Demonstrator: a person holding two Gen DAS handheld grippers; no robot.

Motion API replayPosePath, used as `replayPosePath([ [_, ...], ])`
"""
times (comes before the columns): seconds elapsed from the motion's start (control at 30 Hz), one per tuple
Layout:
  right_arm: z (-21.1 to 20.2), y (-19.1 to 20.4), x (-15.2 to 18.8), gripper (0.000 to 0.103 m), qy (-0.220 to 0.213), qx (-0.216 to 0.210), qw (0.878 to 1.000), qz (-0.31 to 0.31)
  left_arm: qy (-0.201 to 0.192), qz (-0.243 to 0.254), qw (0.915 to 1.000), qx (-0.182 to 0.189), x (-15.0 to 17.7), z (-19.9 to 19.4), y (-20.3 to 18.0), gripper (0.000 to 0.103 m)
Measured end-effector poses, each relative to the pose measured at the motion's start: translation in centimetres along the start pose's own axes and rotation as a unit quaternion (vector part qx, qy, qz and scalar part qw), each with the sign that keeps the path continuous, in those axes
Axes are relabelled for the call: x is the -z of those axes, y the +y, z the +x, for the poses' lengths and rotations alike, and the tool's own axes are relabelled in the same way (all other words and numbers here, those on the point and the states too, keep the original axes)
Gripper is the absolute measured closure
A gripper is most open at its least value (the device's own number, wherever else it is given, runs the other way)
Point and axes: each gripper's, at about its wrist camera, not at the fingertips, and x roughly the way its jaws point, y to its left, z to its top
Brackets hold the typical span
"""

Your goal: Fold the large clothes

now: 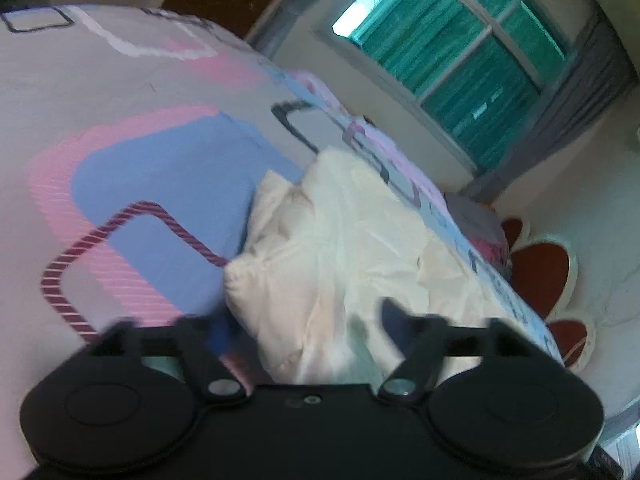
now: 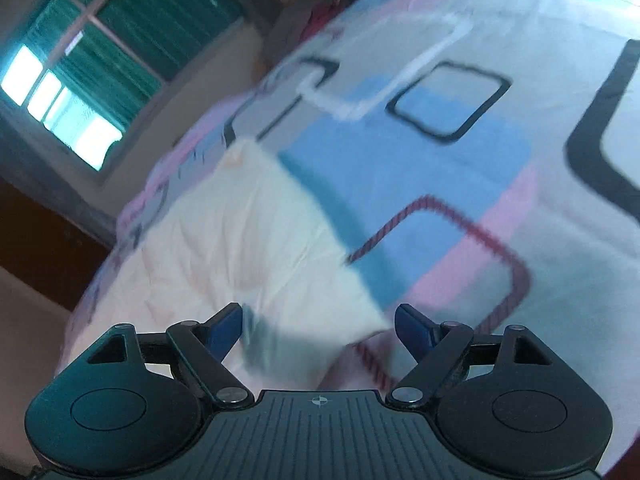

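Observation:
A cream-white garment (image 1: 332, 248) lies crumpled on a bed with a patterned sheet (image 1: 140, 168). In the left wrist view my left gripper (image 1: 304, 324) hovers over the garment's near edge, jaws wide apart, cloth showing below the gap but not pinched. In the right wrist view the same garment (image 2: 240, 240) lies flatter, reaching toward the bed's left side. My right gripper (image 2: 320, 326) stands open above the garment's near corner, its blue pads (image 2: 226, 330) clear of the cloth. Both views are blurred.
The bed sheet (image 2: 460, 160) carries pink, blue and dark square outlines. A window with green curtains (image 1: 448, 64) is in the wall beyond the bed. A red and white flower-shaped mat (image 1: 540, 272) lies on the floor beside the bed.

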Motion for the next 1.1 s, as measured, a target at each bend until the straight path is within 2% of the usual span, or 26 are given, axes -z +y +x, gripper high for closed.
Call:
replayPosePath([
  [0.03, -0.8, -0.3, -0.1, 0.021, -0.015, 0.002, 1.000, 0.000, -0.003, -0.001, 1.0000, 0.003, 0.1, -0.3, 0.1, 0.022],
  [0.07, -1.8, -0.4, -0.2, 0.039, -0.035, -0.003, 0.999, -0.003, 0.000, -0.006, 1.0000, 0.007, 0.1, -0.3, 0.3, 0.022],
  [0.1, -2.4, -0.4, -0.3, 0.065, -0.042, -0.010, 0.999, -0.007, 0.003, -0.012, 0.9999, 0.010, 0.2, -0.3, 0.4, 0.024],
  [0.2, -3.4, 1.3, -0.3, 0.081, -0.057, -0.020, 0.997, -0.043, 0.007, -0.017, 0.9998, 0.010, 0.3, 0.2, 0.4, 0.025],
  [0.37, -2.3, 6.8, 1.1, 0.082, -0.034, -0.055, 0.991, -0.114, 0.014, -0.043, 0.9990, 0.005, 0.1, 2.4, 0.8, 0.029],
  [0.43, -1.0, 9.0, 2.1, 0.082, -0.015, -0.067, 0.988, -0.135, 0.016, -0.062, 0.9979, 0.006, -0.1, 3.2, 1.4, 0.036],
  [0.5, 0.3, 10.8, 3.1, 0.082, 0.000, -0.078, 0.986, -0.149, 0.016, -0.074, 0.9971, -0.001, -0.3, 3.7, 1.8, 0.038],
  [0.6, 2.4, 13.4, 4.3, 0.082, 0.017, -0.087, 0.981, -0.171, 0.012, -0.085, 0.9963, 0.006, -0.7, 4.0, 2.2, 0.041],
  [0.73, 5.2, 16.4, 5.6, 0.082, 0.041, -0.097, 0.976, -0.192, 0.012, -0.063, 0.9977, 0.019, -0.9, 3.9, 1.5, 0.069],
  [0.8, 6.4, 17.4, 6.2, 0.082, 0.050, -0.103, 0.971, -0.209, 0.004, -0.047, 0.9986, 0.025, -1.0, 3.3, 0.6, 0.074],
  [0.9, 8.3, 18.7, 7.5, 0.082, 0.068, -0.105, 0.966, -0.224, -0.007, -0.024, 0.9992, 0.031, -1.4, 2.4, -0.7, 0.077],
  [1.0, 11.0, 19.1, 9.1, 0.082, 0.106, -0.070, 0.961, -0.246, -0.017, 0.002, 0.9991, 0.039, -1.7, 1.7, -2.0, 0.078],
  [1.1, 12.6, 18.7, 9.7, 0.083, 0.113, -0.054, 0.959, -0.255, -0.021, 0.029, 0.9985, 0.042, -1.7, 1.4, -3.1, 0.078],
])
